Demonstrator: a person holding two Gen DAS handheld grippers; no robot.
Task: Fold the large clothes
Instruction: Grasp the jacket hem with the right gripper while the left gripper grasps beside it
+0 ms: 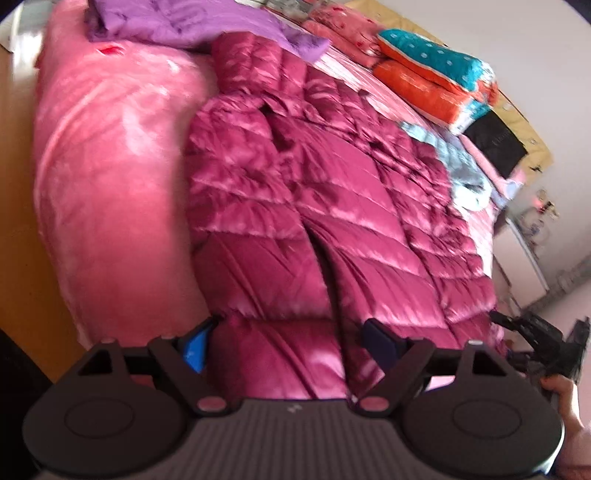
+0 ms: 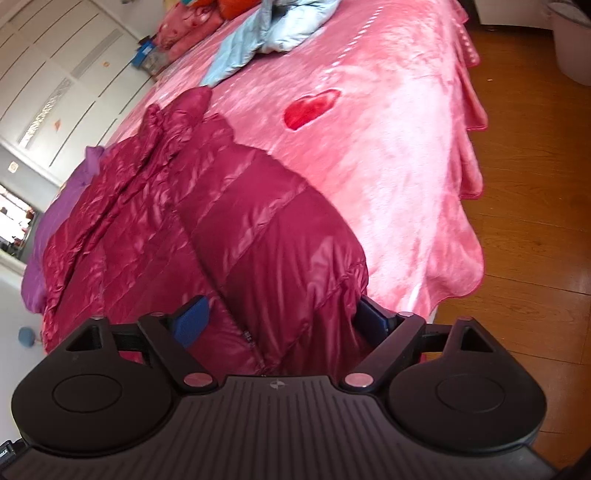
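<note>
A large magenta quilted down jacket (image 1: 314, 192) lies spread on a bed covered by a pink plush blanket (image 1: 103, 155). My left gripper (image 1: 288, 343) is open, its blue-padded fingers (image 1: 194, 347) straddling the jacket's near hem beside the front zipper. My right gripper (image 2: 284, 321) is open too, with the jacket's (image 2: 221, 206) hem corner bulging between its fingers (image 2: 192, 321). The right gripper also shows in the left wrist view (image 1: 535, 332) at the jacket's right corner. The pink blanket (image 2: 388, 129) carries a red heart (image 2: 310, 109).
A purple garment (image 1: 177, 22) lies past the jacket's collar. A light blue garment (image 2: 266, 33) is crumpled on the bed. Folded teal and orange quilts (image 1: 432, 70) and pink pillows (image 1: 343, 29) sit at the headboard. Wooden floor (image 2: 535, 184) runs beside the bed, with a white bucket (image 2: 572, 40).
</note>
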